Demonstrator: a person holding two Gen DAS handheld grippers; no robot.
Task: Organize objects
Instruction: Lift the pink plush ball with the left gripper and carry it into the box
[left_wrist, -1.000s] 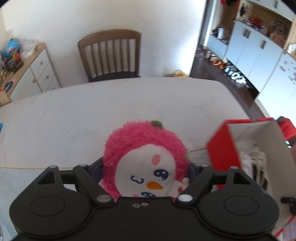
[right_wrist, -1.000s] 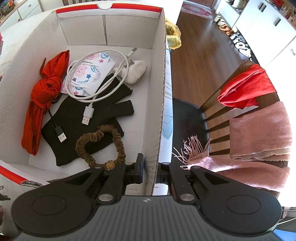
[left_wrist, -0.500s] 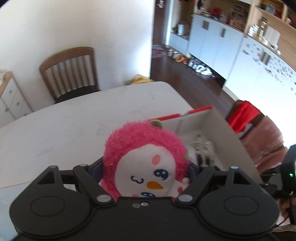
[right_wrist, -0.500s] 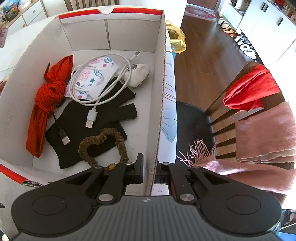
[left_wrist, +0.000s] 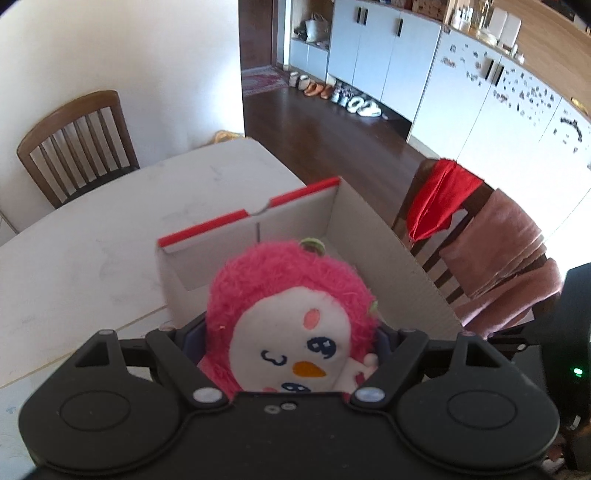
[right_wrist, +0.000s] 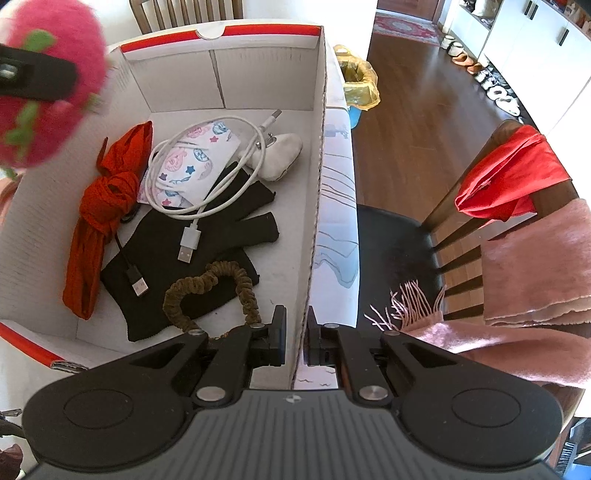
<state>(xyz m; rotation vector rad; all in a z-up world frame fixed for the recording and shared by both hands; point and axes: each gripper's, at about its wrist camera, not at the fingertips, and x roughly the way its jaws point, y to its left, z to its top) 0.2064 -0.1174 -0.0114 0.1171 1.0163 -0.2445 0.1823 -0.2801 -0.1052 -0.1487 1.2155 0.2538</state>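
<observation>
On the table (left_wrist: 92, 236), the box (right_wrist: 258, 79) holds cables (right_wrist: 207, 173), glove (right_wrist: 177, 254), scrunchie (right_wrist: 210, 288).

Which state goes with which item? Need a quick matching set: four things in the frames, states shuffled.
Things:
1. pink plush toy
2. box wall
3. white USB cable
4. red cloth

States:
A. draped over a chair back
B. coiled inside the box, on a patterned pouch
C. held between the left gripper fingers
D. pinched by the shut right gripper

Pairs: 1-C, 2-D, 3-B, 4-A
</observation>
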